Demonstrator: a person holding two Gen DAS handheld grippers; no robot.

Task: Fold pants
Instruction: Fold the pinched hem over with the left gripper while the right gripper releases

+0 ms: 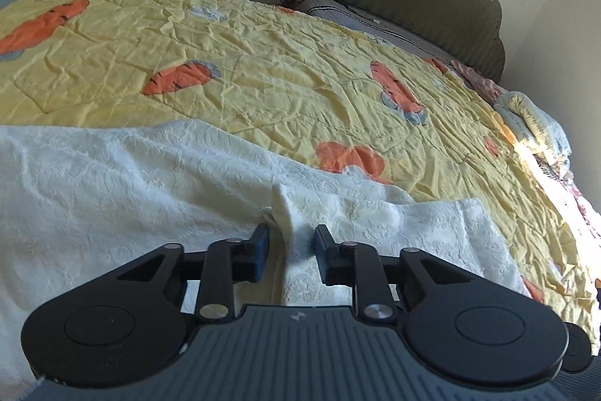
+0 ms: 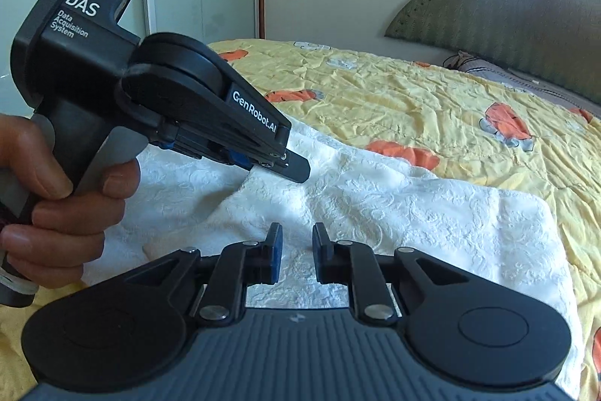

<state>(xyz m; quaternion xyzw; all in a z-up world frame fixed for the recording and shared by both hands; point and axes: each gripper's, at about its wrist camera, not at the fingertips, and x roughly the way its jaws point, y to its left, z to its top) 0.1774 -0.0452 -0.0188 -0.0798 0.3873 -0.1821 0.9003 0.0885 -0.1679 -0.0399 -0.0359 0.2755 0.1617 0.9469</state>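
Holding a gripper in each hand, I hover both low over white pants [image 2: 394, 213] spread on a bed's yellow quilt [image 1: 263, 62]. My left hand [image 2: 64, 190] wraps its handle, tilting the left gripper [image 1: 291, 247] down; its jaws are narrowly parted around a raised fold of fabric. The right gripper [image 2: 296, 250] has jaws narrowly parted just above the pants, holding nothing.
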